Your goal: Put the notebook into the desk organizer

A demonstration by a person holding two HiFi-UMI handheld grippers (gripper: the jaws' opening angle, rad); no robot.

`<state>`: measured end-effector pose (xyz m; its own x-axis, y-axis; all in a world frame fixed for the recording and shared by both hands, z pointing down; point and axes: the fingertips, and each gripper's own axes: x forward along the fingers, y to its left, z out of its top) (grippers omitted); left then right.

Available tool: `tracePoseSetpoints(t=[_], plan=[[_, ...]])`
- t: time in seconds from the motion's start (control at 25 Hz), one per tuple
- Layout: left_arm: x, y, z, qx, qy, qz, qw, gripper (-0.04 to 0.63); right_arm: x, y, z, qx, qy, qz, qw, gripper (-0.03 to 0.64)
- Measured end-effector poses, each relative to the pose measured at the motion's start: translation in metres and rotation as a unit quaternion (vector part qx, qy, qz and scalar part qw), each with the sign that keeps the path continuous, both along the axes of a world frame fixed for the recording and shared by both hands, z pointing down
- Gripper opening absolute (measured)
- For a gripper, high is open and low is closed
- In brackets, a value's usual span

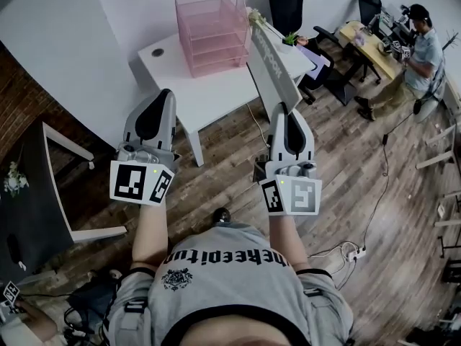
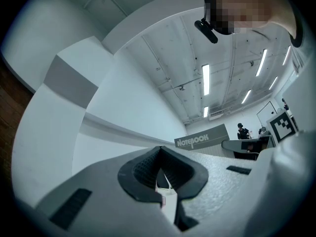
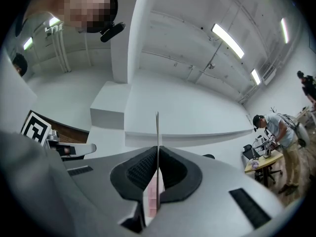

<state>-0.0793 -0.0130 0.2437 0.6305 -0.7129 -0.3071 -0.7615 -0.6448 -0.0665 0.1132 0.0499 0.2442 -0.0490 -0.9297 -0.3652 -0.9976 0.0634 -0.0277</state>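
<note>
— Slipping is the risk to be watched: the notebook (image 1: 274,67) is gripped only at its lower edge by the right gripper (image 1: 283,108), raised edge-on before the table (image 1: 216,96), not yet in the pink desk organizer (image 1: 212,31).
— Its long free end could be swung against a tray front.
— And the left gripper (image 1: 164,94)?
— Clenched on nothing. A chair (image 1: 287,2) and a plant (image 1: 290,40) are seen behind; nothing is seen blocking the organizer.

an office: white desk (image 1: 216,96), swivel chairs (image 1: 287,2), ceiling strip lights (image 2: 206,79).
</note>
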Motion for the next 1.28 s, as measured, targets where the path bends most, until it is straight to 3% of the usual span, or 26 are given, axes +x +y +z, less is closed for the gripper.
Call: tracePoseSetpoints(t=[0.76,1.28], plan=[[0.054,-0.052,0.01,-0.004,-0.011,-0.009,0.9999,0.003,0.051,-0.057,0.017,0.001,-0.007,-0.018,1.0,0.009],[0.072,-0.144,0.006,-0.005,-0.007,-0.006,0.9999,0.003,0.068,-0.146,0.014,-0.004,-0.005,-0.016,1.0,0.009]])
